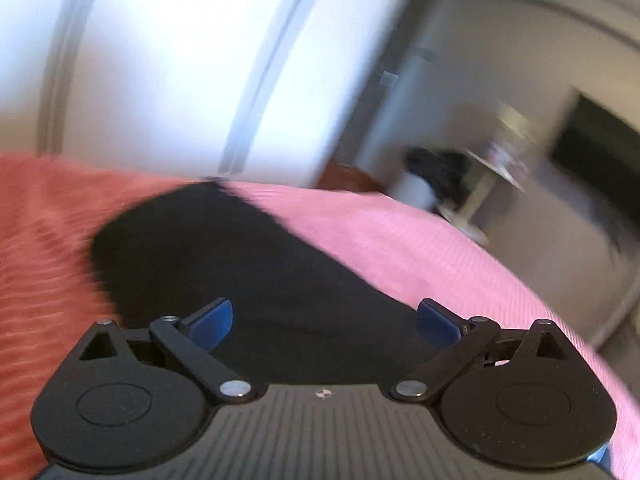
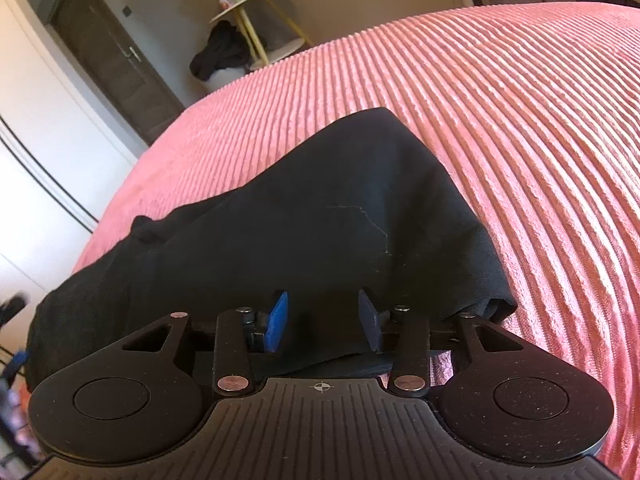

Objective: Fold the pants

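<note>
Pants [image 2: 280,216], black, lay folded on the pink ribbed bedspread [image 2: 520,120], sharp only in right view; left view blurred. Left gripper [image 1: 324,320] spread wide above the cloth, holding nothing. Right gripper [image 2: 322,320] part-open, 2 fingers astride the near hem, grip unconfirmed.

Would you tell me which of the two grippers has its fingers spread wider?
The left gripper: its blue fingers stand far apart over the black pants. The right gripper has a narrower gap, with pants cloth between its fingers.
</note>
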A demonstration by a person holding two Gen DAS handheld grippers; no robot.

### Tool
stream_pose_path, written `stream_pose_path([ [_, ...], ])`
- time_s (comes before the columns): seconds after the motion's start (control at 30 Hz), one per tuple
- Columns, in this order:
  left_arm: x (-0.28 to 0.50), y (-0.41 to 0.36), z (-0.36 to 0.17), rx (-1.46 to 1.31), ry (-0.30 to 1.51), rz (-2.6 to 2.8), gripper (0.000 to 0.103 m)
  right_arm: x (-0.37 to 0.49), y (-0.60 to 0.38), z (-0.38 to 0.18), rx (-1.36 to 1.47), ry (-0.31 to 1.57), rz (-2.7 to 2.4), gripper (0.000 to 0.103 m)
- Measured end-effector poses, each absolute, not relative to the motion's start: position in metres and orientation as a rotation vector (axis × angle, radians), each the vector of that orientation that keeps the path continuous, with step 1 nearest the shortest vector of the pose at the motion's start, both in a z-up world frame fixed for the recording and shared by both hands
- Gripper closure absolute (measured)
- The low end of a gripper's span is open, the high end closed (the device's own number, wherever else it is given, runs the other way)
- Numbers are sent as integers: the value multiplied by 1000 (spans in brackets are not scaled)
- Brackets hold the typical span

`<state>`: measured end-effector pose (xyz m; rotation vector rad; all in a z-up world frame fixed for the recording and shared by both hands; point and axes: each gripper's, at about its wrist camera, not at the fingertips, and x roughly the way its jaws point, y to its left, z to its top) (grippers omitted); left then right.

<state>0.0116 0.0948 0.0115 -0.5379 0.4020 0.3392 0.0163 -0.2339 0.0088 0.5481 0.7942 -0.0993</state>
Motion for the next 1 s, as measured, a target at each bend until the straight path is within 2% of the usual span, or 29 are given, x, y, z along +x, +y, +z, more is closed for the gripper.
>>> stream_pose_path([
  [0.13,-14,163,-13,-689,469,440,4,18,-234,7,563,791,-91,53],
  [0.3,-16,213,-61,-1086,474,341,5,19,-234,7,569,790,-89,53],
  [0.6,46,244,-66,-985,479,247,6,20,-233,5,564,787,-96,53],
  [0.67,50,254,-71,-1062,440,244,12,20,-233,5,557,785,-98,53],
  [0.7,53,260,-74,-1101,437,251,20,21,-232,5,554,784,-99,53],
  [0.73,57,266,-77,-1140,448,262,35,20,-233,5,553,782,-100,53],
  [0.8,60,278,-83,-1181,479,264,47,20,-232,5,555,778,-105,53],
  [0.83,60,281,-82,-1186,478,244,57,20,-232,5,556,777,-107,53],
  [0.9,55,280,-69,-1122,428,154,70,20,-232,4,556,774,-109,53],
  [1.0,51,276,-51,-1018,347,57,71,21,-231,4,552,772,-112,53],
])
